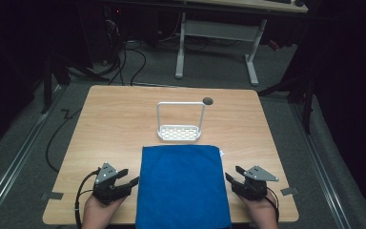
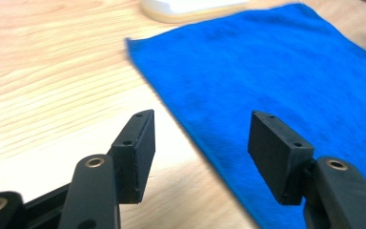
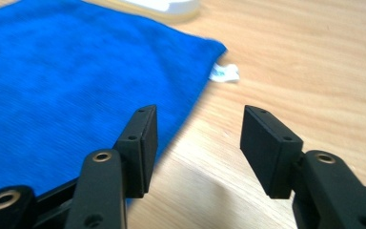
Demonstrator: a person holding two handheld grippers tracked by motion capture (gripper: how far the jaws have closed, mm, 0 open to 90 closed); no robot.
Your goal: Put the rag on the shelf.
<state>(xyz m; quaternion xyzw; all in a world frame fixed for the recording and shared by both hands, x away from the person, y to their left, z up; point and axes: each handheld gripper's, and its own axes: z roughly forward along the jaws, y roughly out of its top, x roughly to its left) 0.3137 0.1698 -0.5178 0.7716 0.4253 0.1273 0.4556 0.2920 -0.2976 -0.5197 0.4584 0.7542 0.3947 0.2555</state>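
On the wooden table (image 1: 114,124) we record a blue cloth (image 1: 181,186), folded flat into a rectangle, lying at the near middle of the top with its near edge at or over the table's front edge. Just beyond its far edge we note a white rack (image 1: 179,132) with a perforated base and a tall hoop handle standing upright; whether cloth and rack touch we cannot tell. A small dark round hole (image 1: 208,101) sits in the tabletop beyond the rack, to its right. We list the left gripper (image 1: 126,177) just beside the cloth's left edge, held in a hand (image 1: 100,212) that comes in from the bottom, pointing inward toward the cloth. In the left gripper view its jaws stand wide apart with nothing between the pads; the cloth's edge runs under the gap, one jaw over bare wood, the other over blue fabric. We list the right gripper (image 1: 233,174) just beside the cloth's right edge, likewise pointing inward. In the right gripper view its jaws are also parted and hold nothing, one over the cloth's edge, the other over wood. A small white tag (image 3: 224,73) juts from the cloth's far right corner. Neither gripper's pads press on the cloth.
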